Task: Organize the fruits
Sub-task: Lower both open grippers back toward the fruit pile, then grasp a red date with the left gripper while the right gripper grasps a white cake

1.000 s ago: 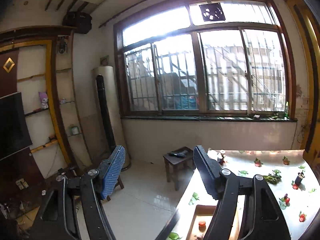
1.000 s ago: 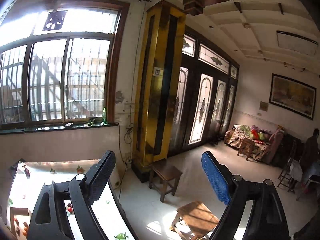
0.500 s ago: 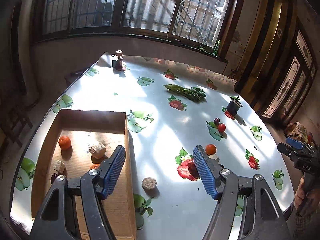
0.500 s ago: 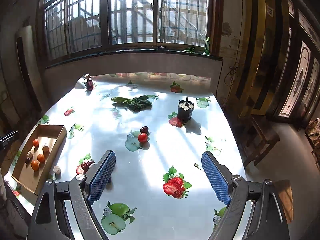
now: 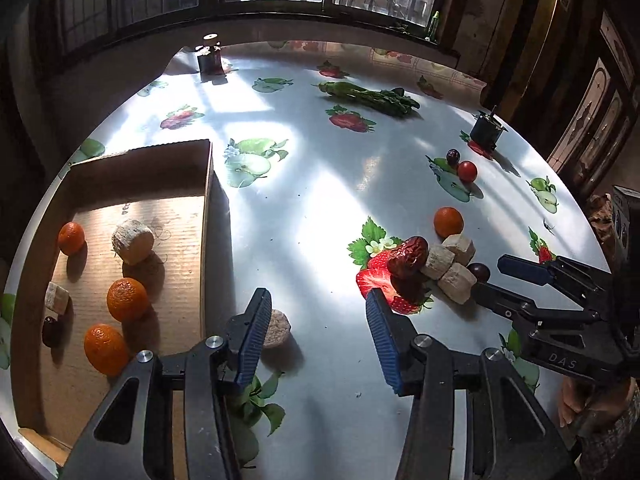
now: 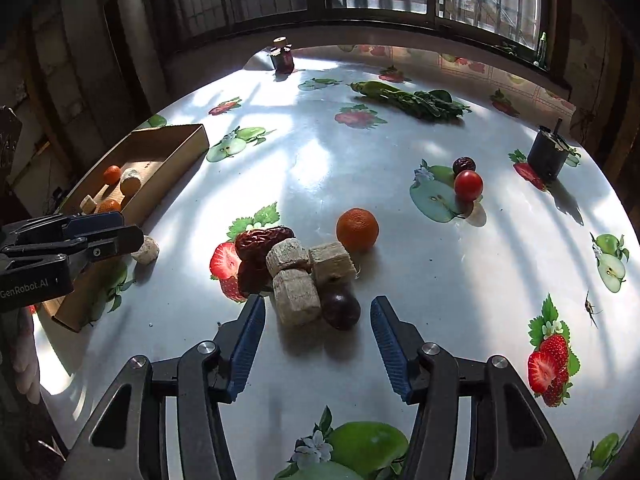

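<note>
A cardboard tray point(image 5: 120, 168) at the table's left holds three oranges point(image 5: 127, 299), beige chunks and a dark fruit. My left gripper point(image 5: 316, 320) is open and empty, low over the table beside the tray, with a beige chunk point(image 5: 277, 333) by its left finger. My right gripper point(image 6: 318, 324) is open and empty, just short of a pile: red date point(image 6: 262, 239), three beige chunks point(image 6: 296, 300), a dark plum point(image 6: 340, 304). An orange point(image 6: 357, 229) lies behind the pile. A cherry tomato point(image 6: 468, 185) and dark fruit point(image 6: 464, 165) lie farther right.
A bunch of green vegetables point(image 6: 412, 100), a dark jar point(image 6: 283, 58) and a black pot point(image 6: 547, 156) stand at the far side. The round table has a fruit-print cloth point(image 6: 400, 344). The left gripper shows in the right wrist view point(image 6: 68, 240).
Both grippers have swung down from facing the room to low over the table. The left now hangs by the tray, the right by the fruit pile. Both stay open.
</note>
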{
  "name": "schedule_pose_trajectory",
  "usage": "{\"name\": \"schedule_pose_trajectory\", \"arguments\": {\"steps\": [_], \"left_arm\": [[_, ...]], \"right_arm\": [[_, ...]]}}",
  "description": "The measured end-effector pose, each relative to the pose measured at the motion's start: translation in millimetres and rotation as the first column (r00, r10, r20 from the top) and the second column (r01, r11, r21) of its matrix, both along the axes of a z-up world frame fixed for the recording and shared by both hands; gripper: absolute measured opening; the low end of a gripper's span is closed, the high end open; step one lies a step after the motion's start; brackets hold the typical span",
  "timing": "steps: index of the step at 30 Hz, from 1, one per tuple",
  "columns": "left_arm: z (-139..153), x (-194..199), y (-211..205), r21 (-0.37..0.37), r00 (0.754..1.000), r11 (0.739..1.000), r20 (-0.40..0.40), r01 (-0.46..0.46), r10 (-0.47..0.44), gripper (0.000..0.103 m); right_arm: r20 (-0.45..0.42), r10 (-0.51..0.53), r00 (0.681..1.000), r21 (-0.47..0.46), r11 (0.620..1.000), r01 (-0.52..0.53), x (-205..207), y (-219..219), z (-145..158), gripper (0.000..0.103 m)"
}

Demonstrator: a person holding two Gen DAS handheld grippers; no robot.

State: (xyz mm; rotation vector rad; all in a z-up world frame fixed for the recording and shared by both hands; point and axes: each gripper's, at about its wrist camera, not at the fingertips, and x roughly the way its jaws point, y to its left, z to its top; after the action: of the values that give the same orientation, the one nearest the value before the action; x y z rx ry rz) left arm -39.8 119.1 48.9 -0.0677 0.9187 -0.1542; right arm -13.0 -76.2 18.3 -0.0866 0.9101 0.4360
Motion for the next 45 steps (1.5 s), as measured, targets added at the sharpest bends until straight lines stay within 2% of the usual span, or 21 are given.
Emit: {"name": "schedule_pose_trajectory", "arguments": {"steps": [3,6,9,12,16,20,24,26,27,28,29,32,36,40,45], "left_arm": [[-2,8,-7,-0.009,1.000,1.000,-0.010,0.014,-0.014,0.048],[-8,17,-18,-0.021,0.999,0.999,-0.032,0.035,-0.036,0.048],[-14,22,-30,-0.022,0.997,0.998,-0.049,0.059,-0.060,0.048],[-15,23,-38,-0.008,0.996,0.997,-0.048,0.080,-0.081,0.048],[-19,30,-42,-0.004,0.994,0.996,-0.054,0.093,-0.093,0.048],[-27,43,-49,-0.013,0.991,0.994,-0.068,0.113,-0.113,0.048],[-35,54,-58,-0.043,0.985,0.987,-0.073,0.154,-0.157,0.048],[-38,57,-61,-0.049,0.983,0.985,-0.071,0.164,-0.167,0.045],[-40,58,-63,-0.053,0.982,0.984,-0.072,0.171,-0.174,0.034],[-40,58,-63,-0.049,0.982,0.984,-0.065,0.172,-0.175,0.029],[-40,59,-63,-0.050,0.983,0.984,-0.062,0.172,-0.175,0.029],[-40,62,-59,-0.080,0.985,0.984,-0.060,0.157,-0.162,0.028],[-36,61,-54,-0.072,0.989,0.988,-0.039,0.138,-0.141,0.029],[-32,62,-51,-0.071,0.992,0.990,-0.014,0.121,-0.122,0.042],[-35,71,-54,-0.053,0.993,0.992,-0.017,0.117,-0.118,0.043]], "right_arm": [[-0.017,-0.042,0.999,0.040,0.998,0.042,7,-11,-7,0.059],[-0.050,-0.017,0.999,0.120,0.993,0.023,10,-15,-11,0.059],[-0.041,-0.016,0.999,0.094,0.995,0.020,12,-10,-15,0.059],[-0.019,-0.102,0.995,0.089,0.991,0.103,18,-25,-10,0.059],[0.012,-0.257,0.966,0.119,0.960,0.254,24,-64,-2,0.060],[-0.032,-0.293,0.955,0.212,0.932,0.293,29,-89,-2,0.060],[-0.067,-0.301,0.951,0.247,0.919,0.308,32,-95,-4,0.060],[-0.075,-0.310,0.948,0.248,0.915,0.319,32,-96,-3,0.060],[-0.082,-0.307,0.948,0.257,0.913,0.318,32,-96,-2,0.060],[-0.091,-0.298,0.950,0.267,0.912,0.312,32,-95,0,0.060],[-0.101,-0.284,0.953,0.272,0.914,0.301,33,-93,1,0.060],[-0.116,-0.253,0.960,0.259,0.926,0.275,38,-83,3,0.060],[-0.096,-0.239,0.966,0.217,0.942,0.255,46,-67,4,0.060],[-0.074,-0.244,0.967,0.180,0.951,0.254,48,-57,-2,0.060],[-0.058,-0.233,0.971,0.156,0.958,0.239,47,-50,-13,0.060]]}}
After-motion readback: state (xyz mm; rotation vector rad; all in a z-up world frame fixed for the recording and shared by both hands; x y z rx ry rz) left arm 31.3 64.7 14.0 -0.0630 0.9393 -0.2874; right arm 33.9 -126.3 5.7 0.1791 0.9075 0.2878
